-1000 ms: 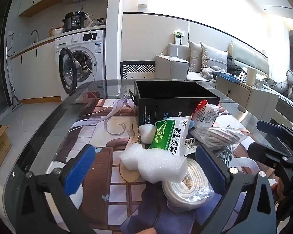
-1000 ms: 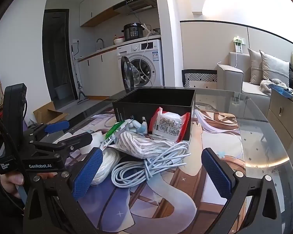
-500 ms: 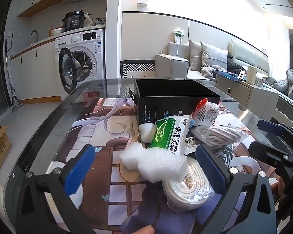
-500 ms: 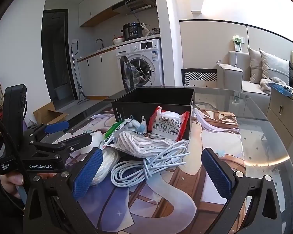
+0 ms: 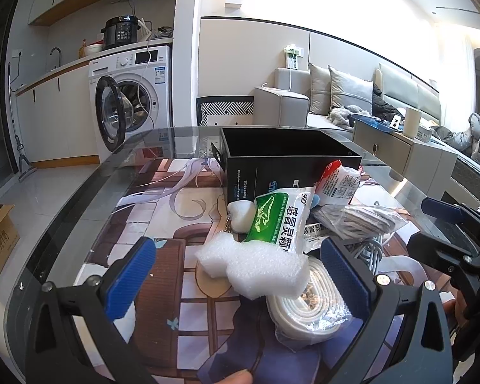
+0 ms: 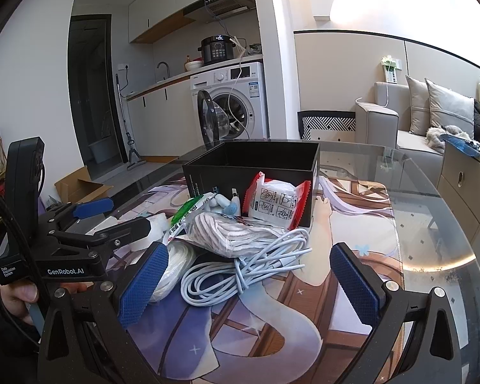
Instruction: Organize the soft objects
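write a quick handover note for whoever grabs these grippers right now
Left gripper: open, empty, hovering over the white foam piece.
Right gripper: open, empty, above the white cable.
Black box on the glass table looks empty, as far as its inside shows.
Foam, green packet, red-edged packet, bagged cloth, tape roll and cable are piled in front of it.
Done: nothing. Left: everything goes in.

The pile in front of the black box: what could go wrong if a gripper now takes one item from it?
1. The white cable is loosely coiled beside the bagged cloth; loops may snag and drag neighbours.
2. The foam piece lies on the white roll; the open left gripper may pinch both.
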Tool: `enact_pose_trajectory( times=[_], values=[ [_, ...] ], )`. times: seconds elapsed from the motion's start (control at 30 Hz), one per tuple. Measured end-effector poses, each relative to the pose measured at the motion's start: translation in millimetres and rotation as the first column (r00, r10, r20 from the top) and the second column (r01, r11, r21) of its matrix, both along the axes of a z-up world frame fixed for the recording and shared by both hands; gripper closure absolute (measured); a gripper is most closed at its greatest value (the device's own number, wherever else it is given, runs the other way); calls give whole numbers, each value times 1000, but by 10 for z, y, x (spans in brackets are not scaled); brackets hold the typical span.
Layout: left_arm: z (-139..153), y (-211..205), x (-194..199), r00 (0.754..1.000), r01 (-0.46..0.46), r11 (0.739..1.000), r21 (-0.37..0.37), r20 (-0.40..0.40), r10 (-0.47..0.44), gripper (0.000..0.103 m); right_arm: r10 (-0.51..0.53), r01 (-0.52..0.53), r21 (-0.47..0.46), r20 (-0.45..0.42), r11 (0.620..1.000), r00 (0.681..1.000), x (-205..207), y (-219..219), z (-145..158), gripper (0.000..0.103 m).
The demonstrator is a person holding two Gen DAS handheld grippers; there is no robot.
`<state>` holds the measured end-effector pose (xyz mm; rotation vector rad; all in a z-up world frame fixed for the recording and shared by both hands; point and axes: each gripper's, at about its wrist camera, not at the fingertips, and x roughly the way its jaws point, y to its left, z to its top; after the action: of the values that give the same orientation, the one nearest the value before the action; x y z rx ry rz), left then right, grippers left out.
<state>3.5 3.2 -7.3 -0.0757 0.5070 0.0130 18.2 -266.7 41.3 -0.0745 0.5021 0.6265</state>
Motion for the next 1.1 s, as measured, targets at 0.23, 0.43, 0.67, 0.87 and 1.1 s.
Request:
enact_pose_trajectory(
  times=[0.23, 0.43, 0.67, 0.87, 1.1],
  values=[
    [-2, -5, 3, 1000, 0, 1000, 2, -2, 0, 0, -2, 2, -2, -8, 1000, 1000, 10, 26, -43, 0],
    [-30, 3, 27, 1000, 4, 1000, 0, -7, -4, 0, -3, 3, -3, -11, 1000, 1000, 12, 26, -46, 0],
    [-23, -10, 17, 1000, 12, 1000, 5, -13, -12, 0, -5, 5, -5, -12, 1000, 1000, 16, 16, -47, 0],
    [-19, -10, 14, 1000, 11, 1000, 5, -14, -11, 0, -5, 5, -4, -13, 1000, 1000, 17, 17, -49, 0],
    [-22, -7, 19, 1000, 10, 1000, 6, -17, -9, 0, -5, 5, -5, -12, 1000, 1000, 16, 18, -48, 0]
  ],
)
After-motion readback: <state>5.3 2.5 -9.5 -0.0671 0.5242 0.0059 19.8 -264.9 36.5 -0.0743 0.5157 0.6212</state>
